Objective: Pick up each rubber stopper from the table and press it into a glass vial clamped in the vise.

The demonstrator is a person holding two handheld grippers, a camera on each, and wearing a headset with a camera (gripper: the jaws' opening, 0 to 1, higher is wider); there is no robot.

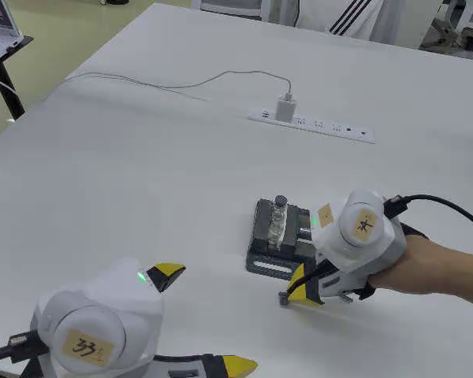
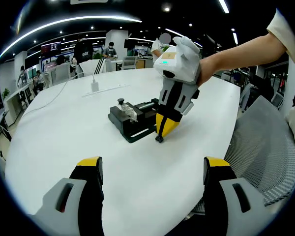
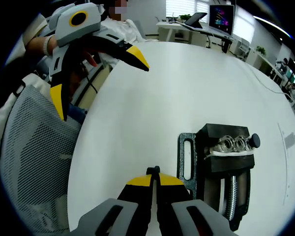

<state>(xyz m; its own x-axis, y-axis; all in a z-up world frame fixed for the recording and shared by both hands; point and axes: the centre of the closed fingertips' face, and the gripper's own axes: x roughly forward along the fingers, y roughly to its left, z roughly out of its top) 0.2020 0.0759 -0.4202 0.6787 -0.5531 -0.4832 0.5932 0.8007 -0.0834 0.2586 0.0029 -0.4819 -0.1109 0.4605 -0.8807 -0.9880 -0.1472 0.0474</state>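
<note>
A small black vise [image 1: 260, 250] sits on the white table [image 1: 142, 173] and clamps clear glass vials [image 1: 277, 224]. The far vial carries a dark stopper [image 1: 281, 201]. My right gripper [image 1: 288, 298] hangs just in front of the vise, tips close to the tabletop, shut on a small grey rubber stopper [image 1: 284, 298]. The left gripper view shows that stopper [image 2: 159, 139] at the right gripper's yellow tips beside the vise [image 2: 132, 123]. In the right gripper view the vials [image 3: 233, 143] lie to the right of the shut jaws. My left gripper [image 1: 205, 319] stands open at the near left, holding nothing.
A white power strip [image 1: 311, 124] with a charger [image 1: 286, 106] and its cable lies at the back of the table. A grey mesh chair [image 2: 265, 147] stands past the table's near edge. People and desks are far behind.
</note>
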